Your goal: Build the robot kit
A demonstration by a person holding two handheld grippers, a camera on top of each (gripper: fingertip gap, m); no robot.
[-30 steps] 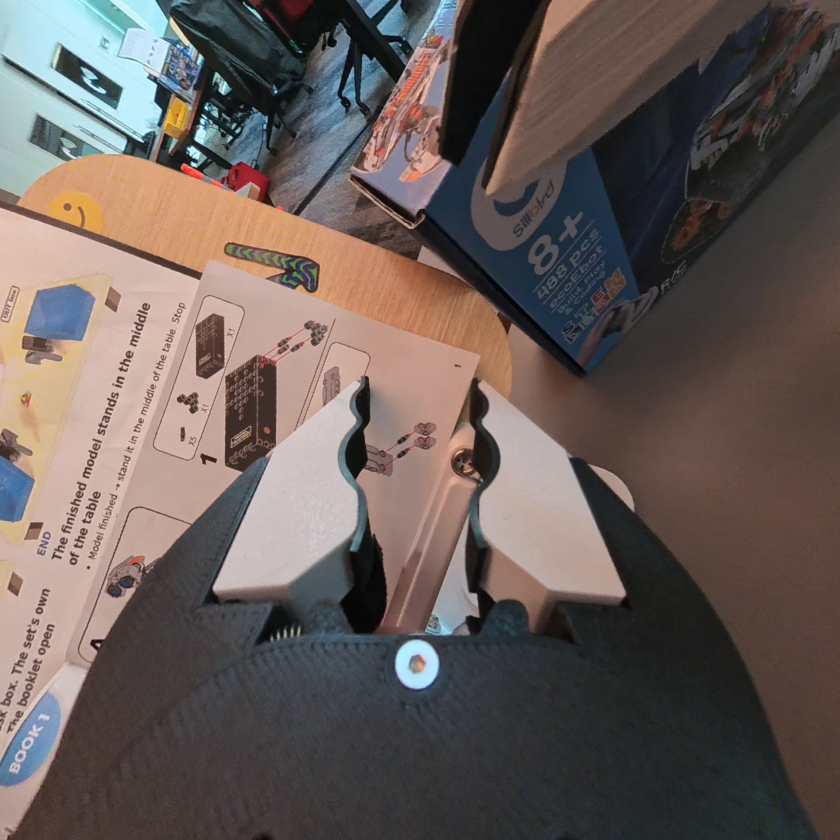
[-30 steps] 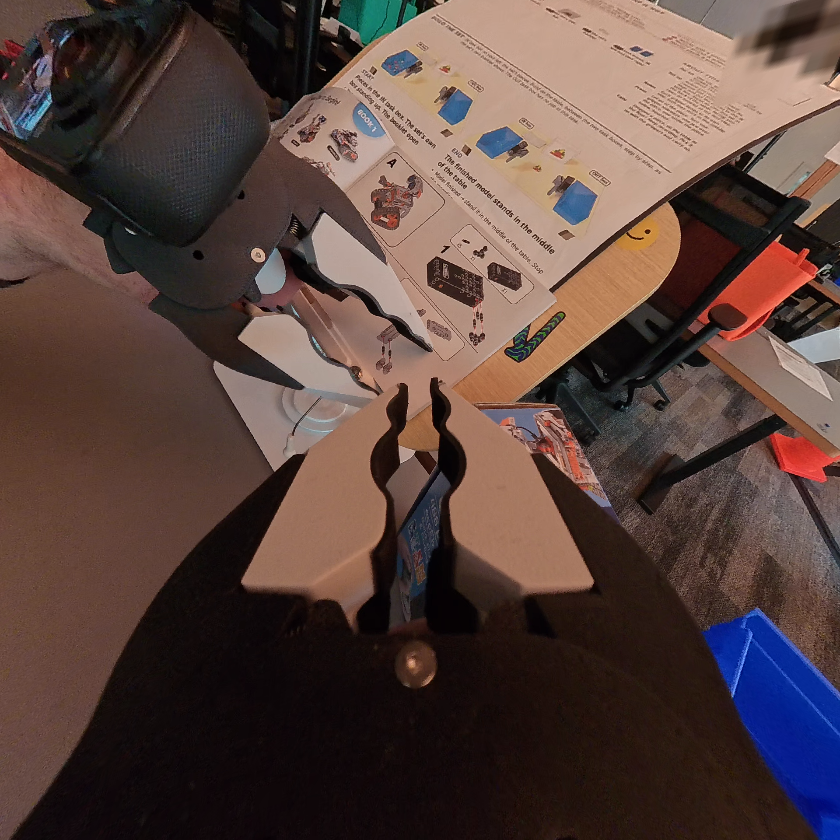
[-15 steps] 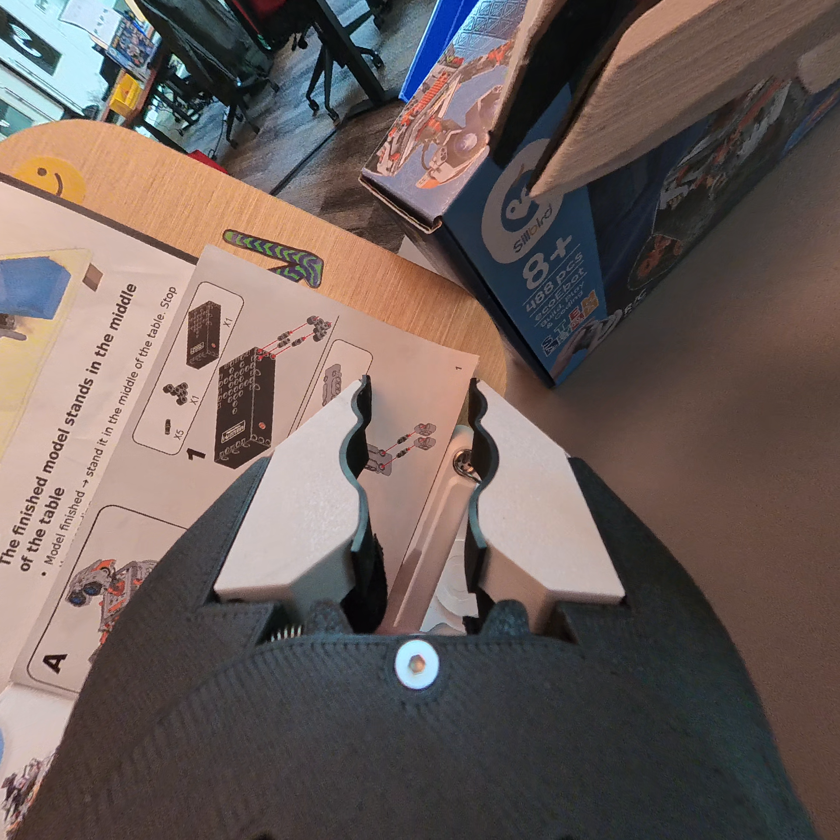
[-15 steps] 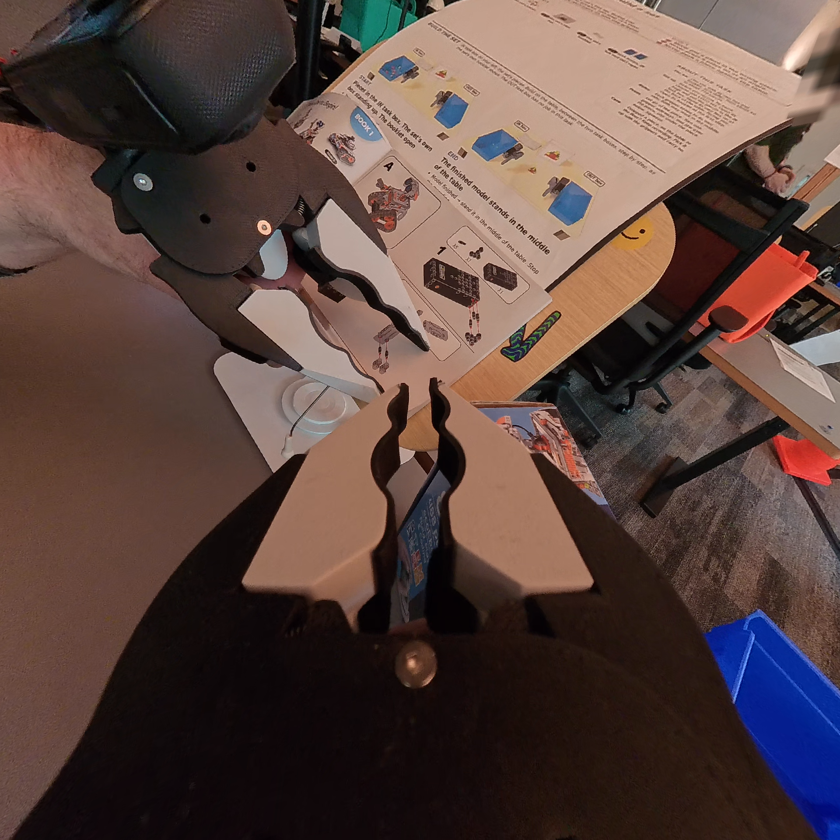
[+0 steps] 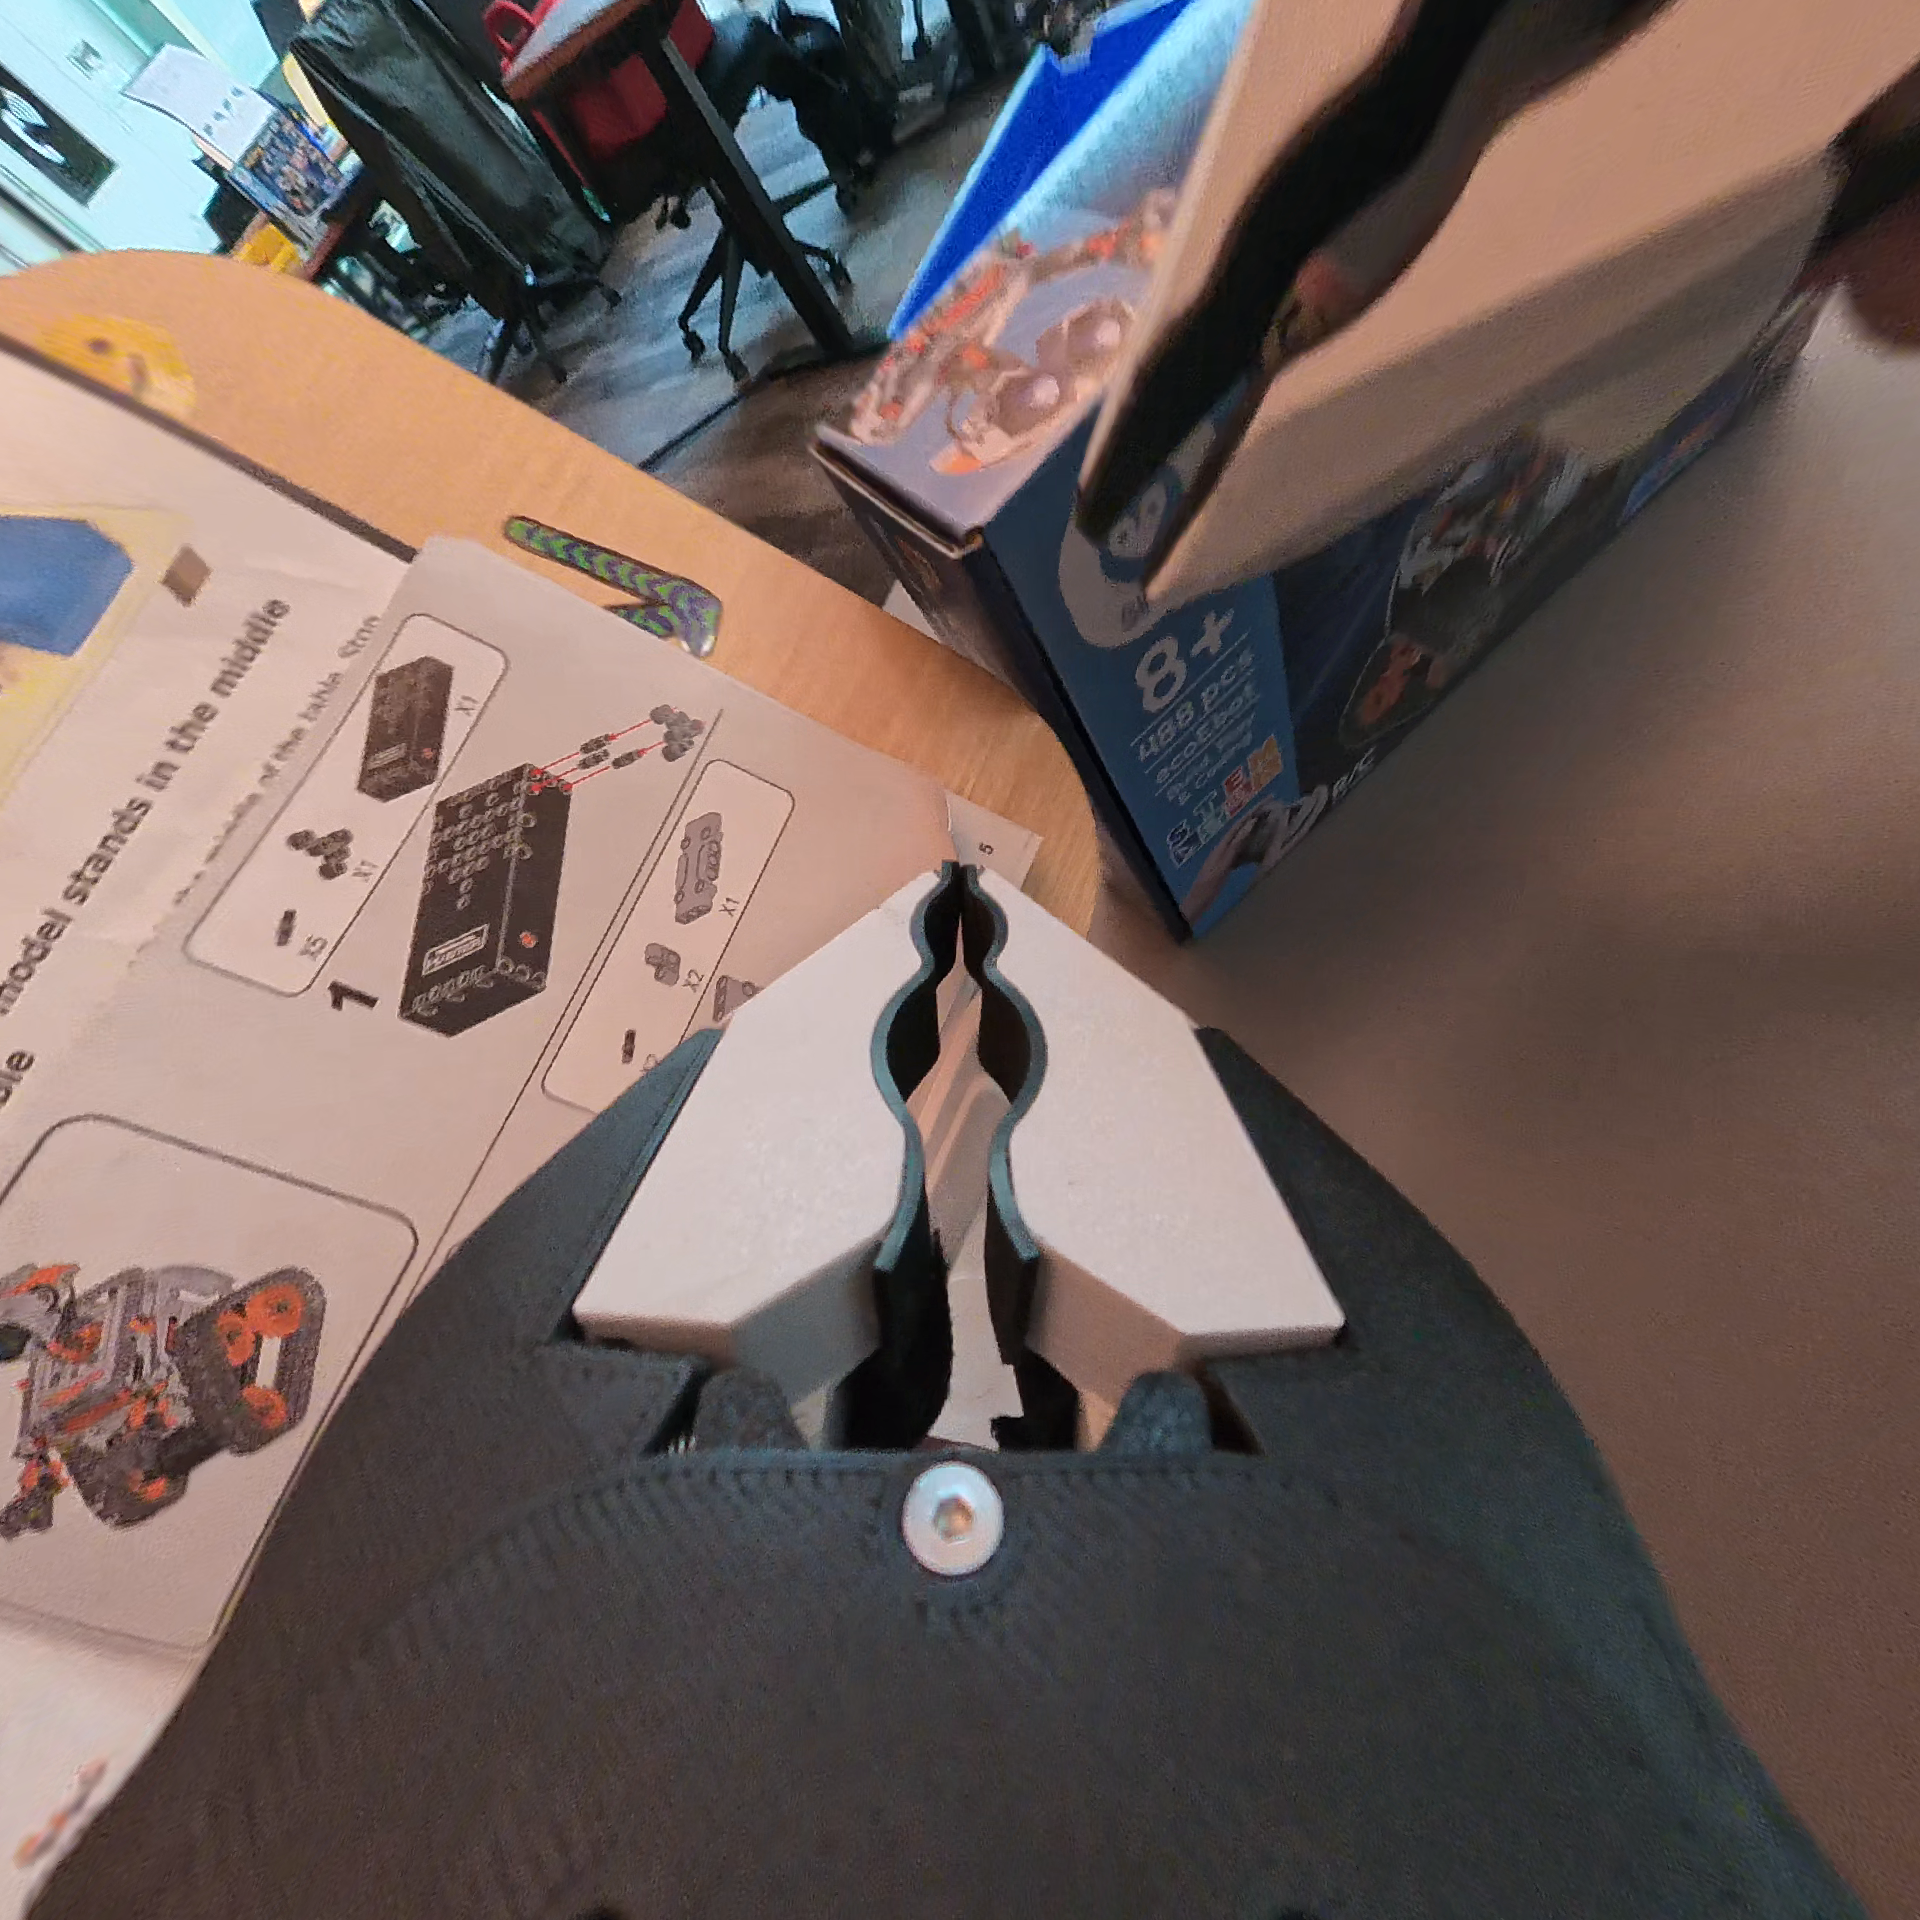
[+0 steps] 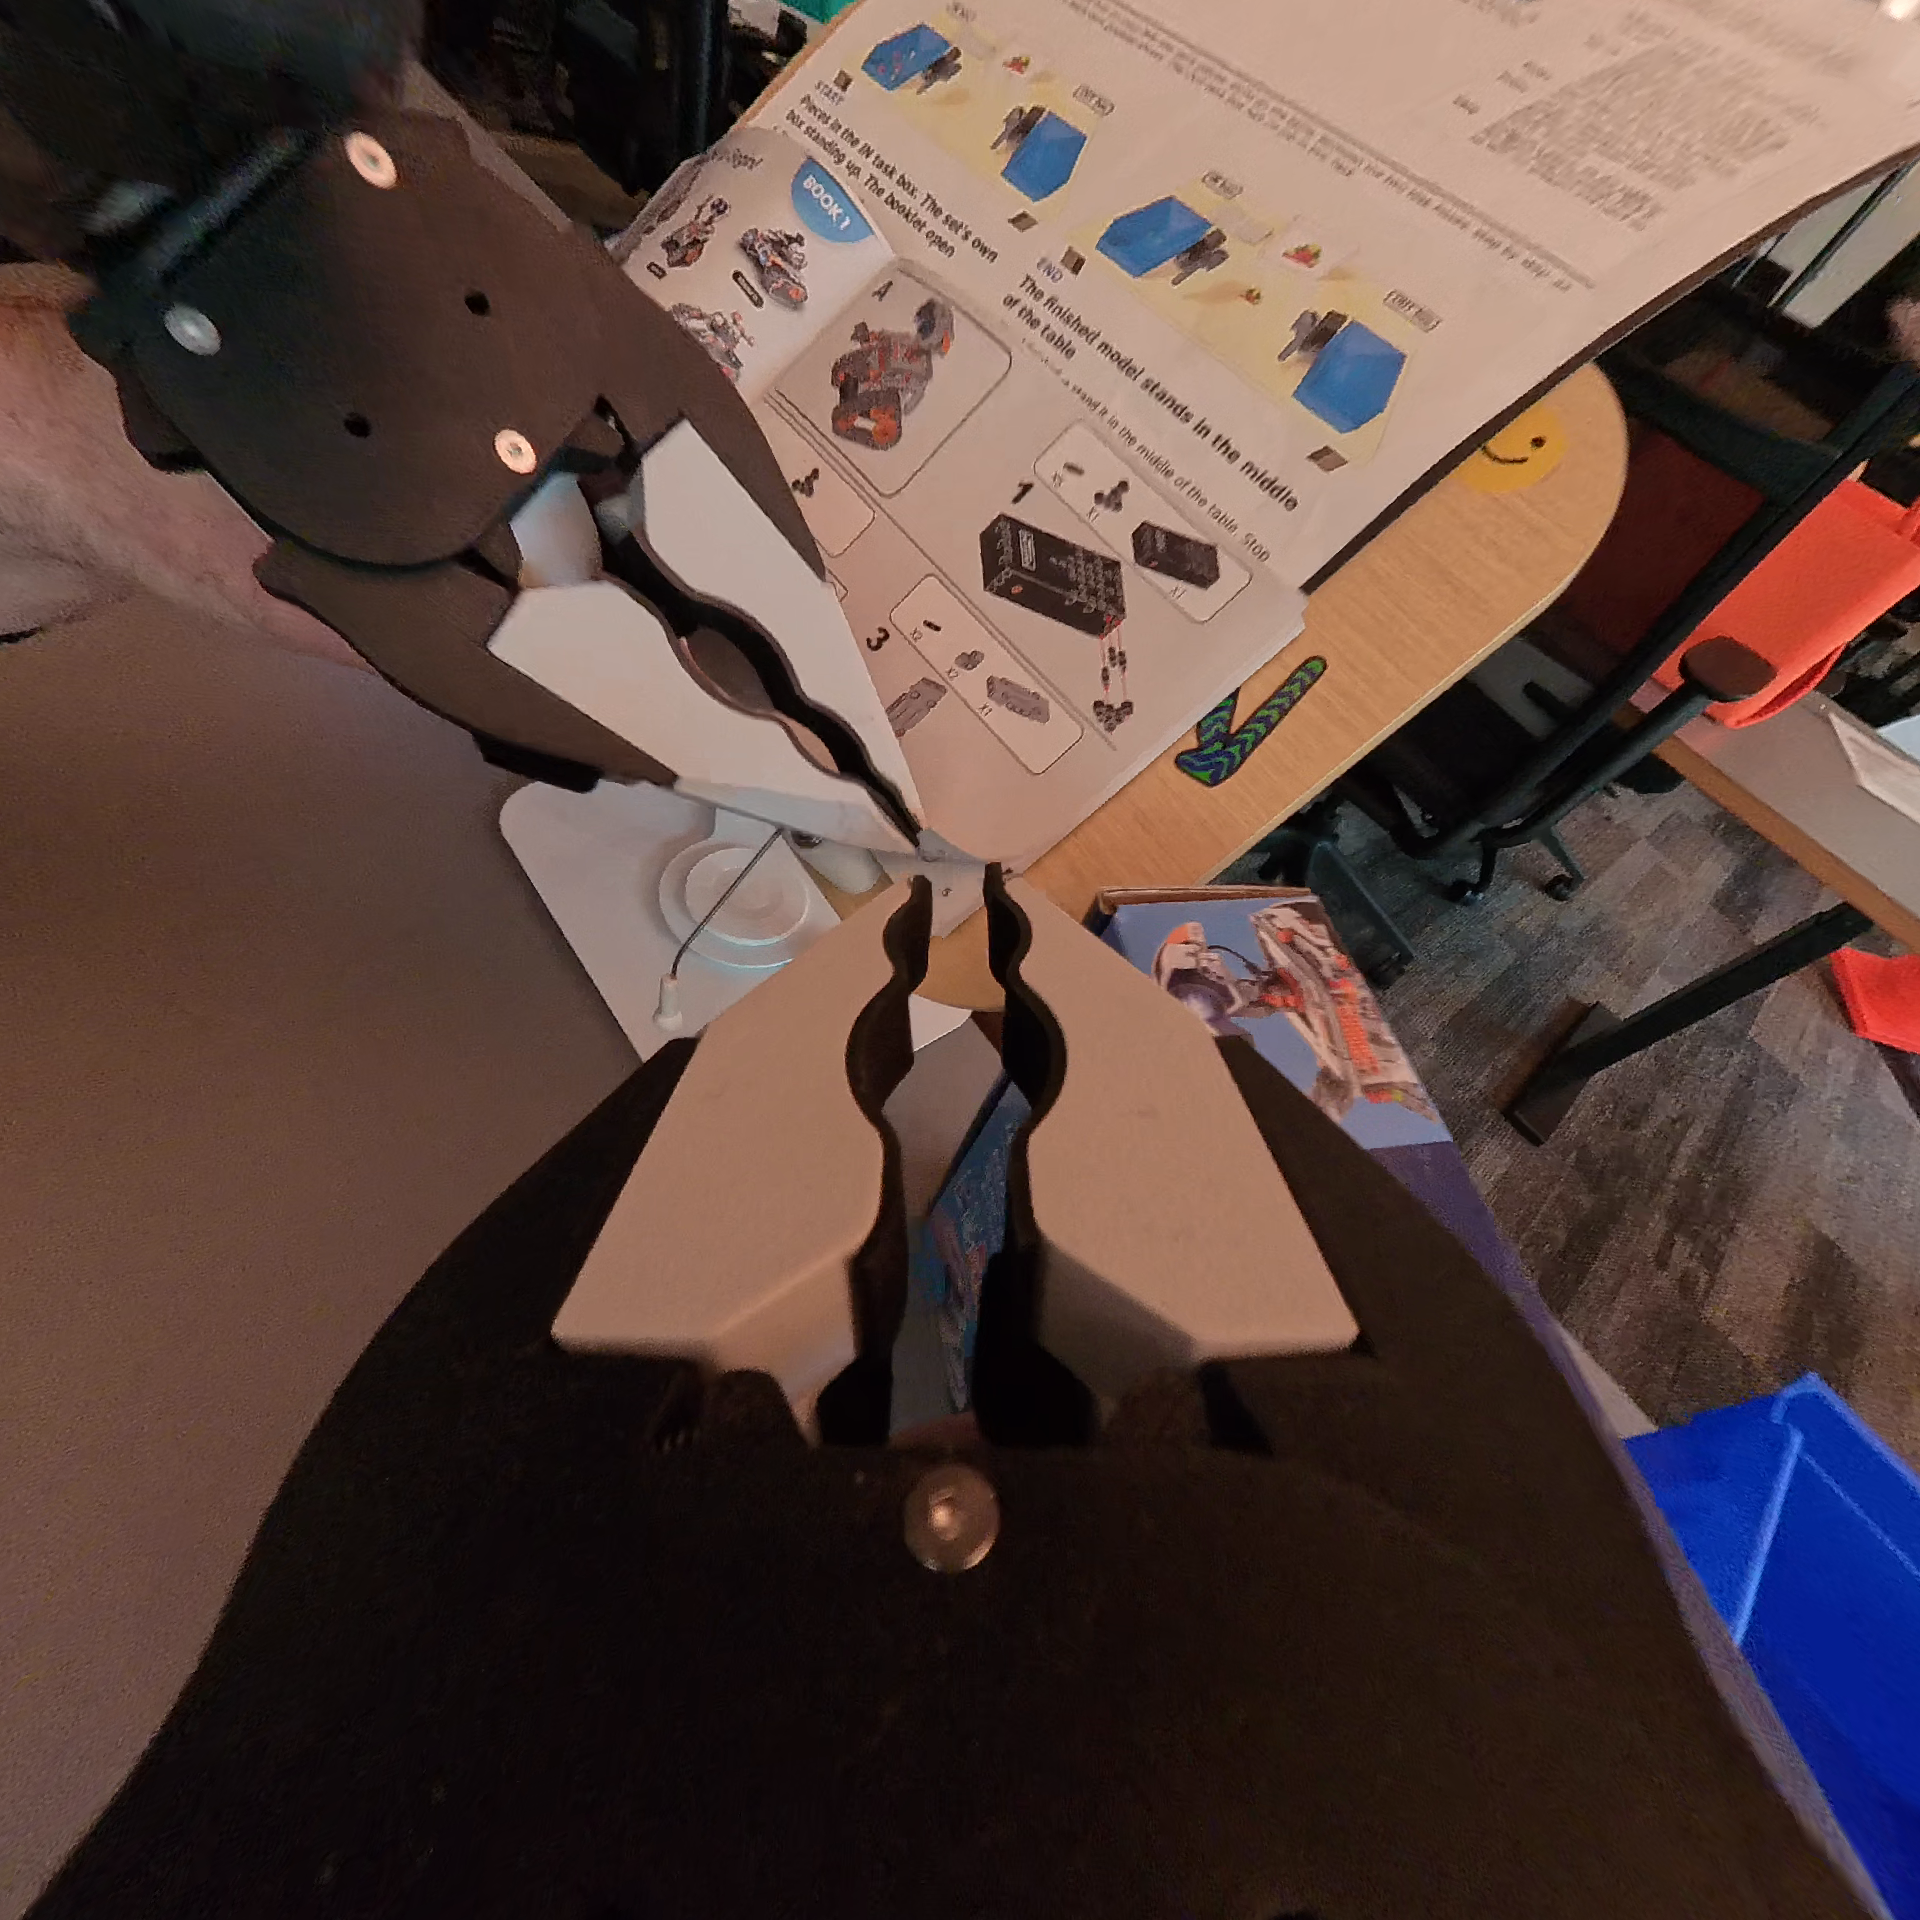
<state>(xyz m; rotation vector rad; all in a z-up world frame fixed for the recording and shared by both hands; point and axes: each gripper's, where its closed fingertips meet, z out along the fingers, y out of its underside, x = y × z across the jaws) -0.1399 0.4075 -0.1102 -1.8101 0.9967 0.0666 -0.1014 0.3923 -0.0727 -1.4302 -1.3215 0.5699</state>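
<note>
An open instruction booklet [image 5: 260, 1039] lies on a wooden table [image 5: 831, 644]. My left gripper [image 5: 961, 883] is shut on the near right corner of the booklet's top page, and a second page corner [image 5: 997, 847] shows just beyond the tips. The right wrist view shows the left gripper [image 6: 914, 842] pinching that paper corner. A blue toy-set box [image 5: 1195, 748] stands on the grey table to the right. My right gripper [image 6: 951, 883] is shut on the box's top edge [image 6: 966, 1195], which runs between its pads. The right gripper also shows at the top right of the left wrist view [image 5: 1132, 551].
A large printed sheet on a board [image 6: 1351, 156] leans over the wooden table. A white stand base with a round disc [image 6: 623, 883] lies under the left gripper. A blue bin [image 6: 1818, 1558] is at the lower right. Chairs and desks stand on the floor beyond. Some 6 cm of space lies between my two pairs of fingers.
My left gripper's jaws went from open to shut on the booklet page's corner, and the page lifted off the one beneath. My right gripper kept its hold on the box.
</note>
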